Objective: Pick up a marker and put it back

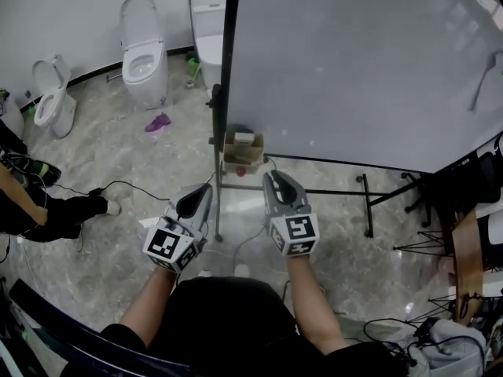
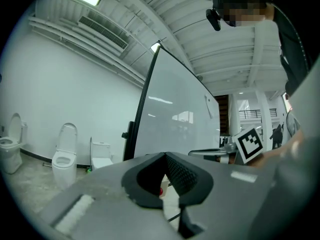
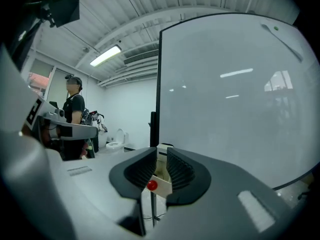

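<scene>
I hold both tools before the whiteboard (image 1: 354, 69). Left tool (image 2: 164, 155): clenched, jaws meeting, nothing between them. Right tool (image 3: 161, 151): released, jaws slightly parted, empty. The marker (image 3: 152, 185) shows its red end at the cardboard box (image 1: 242, 152) on the board's lower corner, beyond both tools.

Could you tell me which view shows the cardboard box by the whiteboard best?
The head view: the cardboard box shows whole, from above, at the whiteboard's lower corner. The right gripper view shows only a strip of it between the parted jaws; the left gripper view barely a sliver.
</scene>
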A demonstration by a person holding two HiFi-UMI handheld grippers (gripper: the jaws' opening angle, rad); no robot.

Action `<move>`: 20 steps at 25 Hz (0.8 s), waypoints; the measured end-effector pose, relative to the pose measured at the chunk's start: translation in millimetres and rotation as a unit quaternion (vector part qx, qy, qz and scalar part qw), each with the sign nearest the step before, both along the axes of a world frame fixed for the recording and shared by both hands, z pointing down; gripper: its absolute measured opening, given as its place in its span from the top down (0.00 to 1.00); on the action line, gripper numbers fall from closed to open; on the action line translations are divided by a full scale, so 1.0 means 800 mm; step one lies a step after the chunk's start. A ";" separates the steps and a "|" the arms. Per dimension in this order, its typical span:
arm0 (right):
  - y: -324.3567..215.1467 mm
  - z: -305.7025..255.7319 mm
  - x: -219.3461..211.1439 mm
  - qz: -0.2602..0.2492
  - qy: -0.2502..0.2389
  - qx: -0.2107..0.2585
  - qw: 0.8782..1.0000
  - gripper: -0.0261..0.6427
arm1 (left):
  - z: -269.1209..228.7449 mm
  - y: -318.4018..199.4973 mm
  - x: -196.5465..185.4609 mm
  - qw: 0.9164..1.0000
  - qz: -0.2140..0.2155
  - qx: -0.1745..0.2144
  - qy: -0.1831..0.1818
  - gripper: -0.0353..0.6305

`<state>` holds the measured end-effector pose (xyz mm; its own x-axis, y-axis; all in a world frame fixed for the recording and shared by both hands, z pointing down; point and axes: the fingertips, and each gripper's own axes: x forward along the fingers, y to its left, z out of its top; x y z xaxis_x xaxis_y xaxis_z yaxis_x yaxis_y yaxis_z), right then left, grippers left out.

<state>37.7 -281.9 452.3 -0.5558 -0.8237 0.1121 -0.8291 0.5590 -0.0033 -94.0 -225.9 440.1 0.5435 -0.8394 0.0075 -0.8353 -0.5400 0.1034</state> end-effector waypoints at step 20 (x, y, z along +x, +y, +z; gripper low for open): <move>-0.083 0.088 -0.012 -0.028 0.022 -0.068 0.997 0.72 | 0.010 -0.015 -0.027 0.997 -0.071 -0.031 -0.021 0.94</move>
<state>27.9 -348.5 522.9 -0.5920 -0.7676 0.2457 -0.7982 0.6006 -0.0470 -115.7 -238.3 448.1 0.4178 -0.9049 0.0814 -0.9070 -0.4101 0.0955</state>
